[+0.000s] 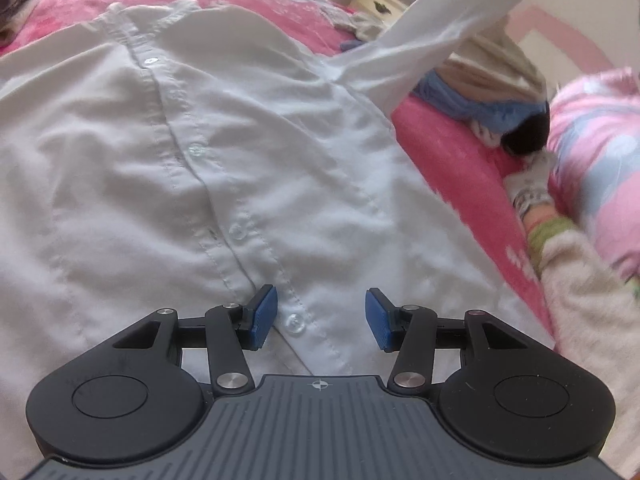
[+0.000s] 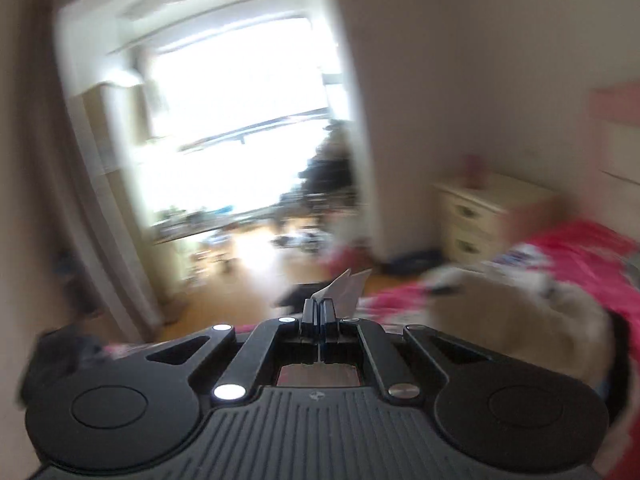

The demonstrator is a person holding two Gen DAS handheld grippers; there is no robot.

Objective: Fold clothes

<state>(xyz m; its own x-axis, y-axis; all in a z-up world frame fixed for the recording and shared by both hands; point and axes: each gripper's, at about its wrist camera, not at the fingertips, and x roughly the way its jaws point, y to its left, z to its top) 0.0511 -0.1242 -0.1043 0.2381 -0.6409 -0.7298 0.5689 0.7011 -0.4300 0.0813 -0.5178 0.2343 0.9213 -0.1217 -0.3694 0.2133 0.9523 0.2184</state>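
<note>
right gripper (image 2: 319, 303) jaws pinching white fabric (image 2: 345, 285), blurred bedroom

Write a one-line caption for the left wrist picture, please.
Open left gripper hovers over a white button-up shirt on a pink bedspread.

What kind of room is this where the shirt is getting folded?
Most likely a bedroom in a home: a white shirt lies on a bed with a pink cover, and a cream chest of drawers stands by the wall.

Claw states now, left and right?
Left claw: open, empty, over the white shirt.
Right claw: shut on a bit of white fabric.
</note>
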